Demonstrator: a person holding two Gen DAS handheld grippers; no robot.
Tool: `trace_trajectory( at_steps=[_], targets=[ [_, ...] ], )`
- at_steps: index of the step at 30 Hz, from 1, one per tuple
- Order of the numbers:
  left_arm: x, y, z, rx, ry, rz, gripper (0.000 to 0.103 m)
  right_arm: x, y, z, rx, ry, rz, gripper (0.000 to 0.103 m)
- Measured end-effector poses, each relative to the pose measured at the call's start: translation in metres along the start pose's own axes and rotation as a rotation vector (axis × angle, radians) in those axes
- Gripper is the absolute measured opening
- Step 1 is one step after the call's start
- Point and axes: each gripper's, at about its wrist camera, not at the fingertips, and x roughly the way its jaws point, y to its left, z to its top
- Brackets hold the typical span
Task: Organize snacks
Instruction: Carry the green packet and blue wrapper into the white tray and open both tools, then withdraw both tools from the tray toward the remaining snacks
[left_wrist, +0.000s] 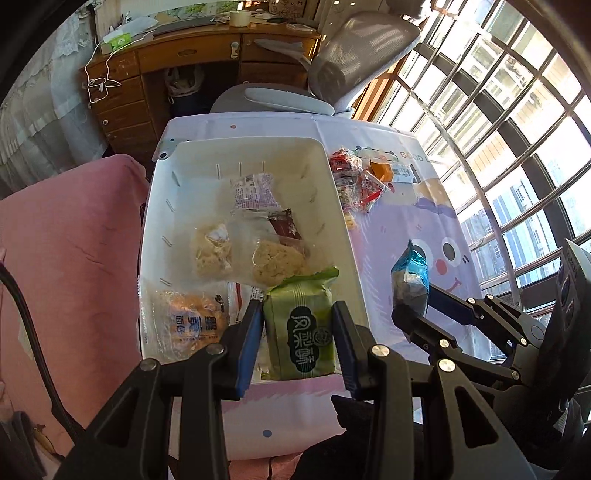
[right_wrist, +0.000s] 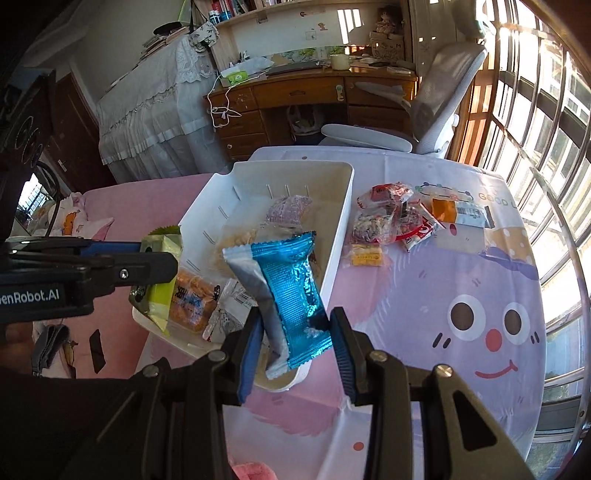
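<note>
Green snack packet (left_wrist: 301, 328): we see it pinched between the blue pads of the left hand-held gripper (left_wrist: 298, 334), low centre of the left wrist view, hanging over the near end of the white bin (left_wrist: 159, 221)
Blue foil packet (right_wrist: 291, 291): held at its lower end by the right hand-held gripper (right_wrist: 295, 343), whose jaws are closed part-way onto the wrapper; it tilts up over the near right rim of the bin, centre of the right wrist view
White bin: sits on the table (right_wrist: 424, 277), left of centre in both views; inside we count a purple-printed packet (left_wrist: 255, 192), two clear bags of pale crumbly snacks (left_wrist: 247, 254) and an orange packet (left_wrist: 192, 317) at the near left corner
Loose snacks (right_wrist: 399, 218): a cluster of red, clear and orange wrappers lies on the tablecloth just beside the bin's right wall, upper right of centre
Progress: we judge the job roughly half done; several packets are in the bin, two more are in hand above it
Left to do: release both held packets into the bin, then collect the loose cluster
Surroundings: a pink bed (left_wrist: 66, 240) at frame left, a wooden desk (right_wrist: 306, 99) and grey chair (right_wrist: 436, 107) at the top
</note>
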Motion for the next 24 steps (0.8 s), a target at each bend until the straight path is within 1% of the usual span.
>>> trace_trajectory(
  at_steps=[9, 10, 12, 14, 18, 20, 22, 24],
  targets=[
    [0.006, 0.030, 0.006, 0.003, 0.006, 0.005, 0.037, 0.004, 0.029, 0.005, 0.003, -0.052, 0.024, 0.037],
    [0.005, 0.033, 0.006, -0.003, 0.002, 0.008, 0.039, 0.004, 0.032, 0.006, 0.003, -0.053, 0.024, 0.037],
    [0.005, 0.038, 0.008, -0.009, -0.002, 0.008, 0.047, 0.006, 0.033, 0.006, 0.012, -0.046, 0.017, 0.037],
    [0.005, 0.041, 0.010, -0.008, -0.008, 0.007, 0.058, 0.008, 0.032, 0.005, 0.021, -0.032, 0.009, 0.038],
    [0.006, 0.044, 0.013, -0.010, -0.006, 0.006, 0.069, 0.008, 0.026, 0.001, 0.059, -0.013, -0.015, 0.039],
    [0.007, 0.046, 0.014, -0.017, -0.004, 0.011, 0.080, 0.007, 0.022, -0.002, 0.088, -0.007, -0.019, 0.039],
    [0.009, 0.047, 0.016, -0.032, -0.008, 0.018, 0.083, 0.006, 0.016, -0.005, 0.110, -0.002, -0.028, 0.040],
    [0.010, 0.049, 0.017, -0.045, -0.002, 0.018, 0.084, 0.005, 0.011, -0.009, 0.132, 0.002, -0.046, 0.041]
  ],
)
